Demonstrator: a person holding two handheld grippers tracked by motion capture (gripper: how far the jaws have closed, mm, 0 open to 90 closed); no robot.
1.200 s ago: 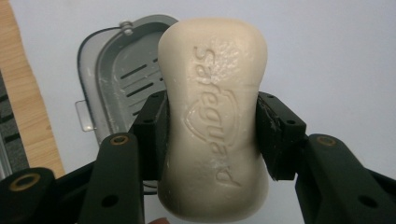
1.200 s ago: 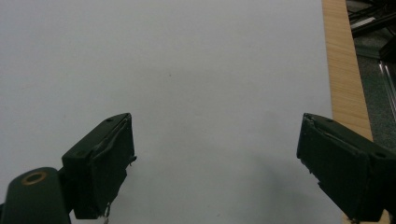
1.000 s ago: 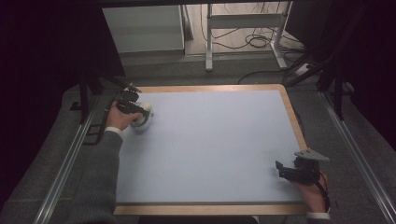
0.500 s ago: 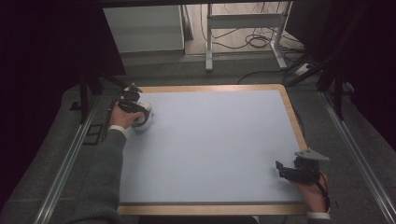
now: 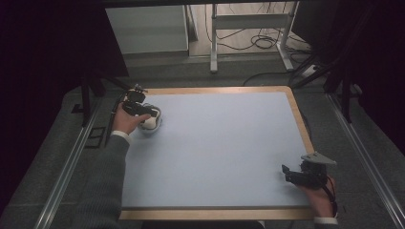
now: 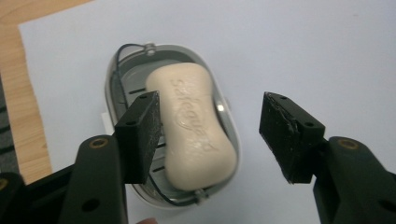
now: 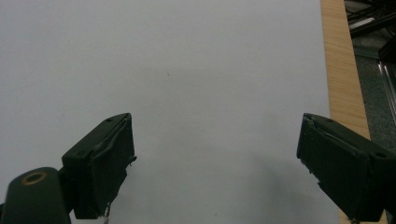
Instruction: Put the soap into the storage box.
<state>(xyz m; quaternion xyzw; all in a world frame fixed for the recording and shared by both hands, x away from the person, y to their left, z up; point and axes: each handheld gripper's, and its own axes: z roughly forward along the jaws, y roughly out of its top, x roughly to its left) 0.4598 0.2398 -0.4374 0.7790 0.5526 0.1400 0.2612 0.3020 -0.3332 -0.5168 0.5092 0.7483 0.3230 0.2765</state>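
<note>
Soap bar (image 6: pixel 194 126) in clear dish (image 6: pixel 122 70), table (image 5: pixel 229 143) far-left corner. Left hand-held gripper (image 6: pixel 210 133) above it, jaws wide, gripping nothing. Right hand-held gripper (image 7: pixel 215 163) near right corner, jaws spread, empty.

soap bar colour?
Cream, off-white soap bar, with an embossed brand name; shows best in the left gripper view.

A wood-edged table (image 5: pixel 300 125) carries a pale blue mat (image 5: pixel 219 148); a soap dish (image 5: pixel 154 125) sits near the mat's far left corner.
</note>
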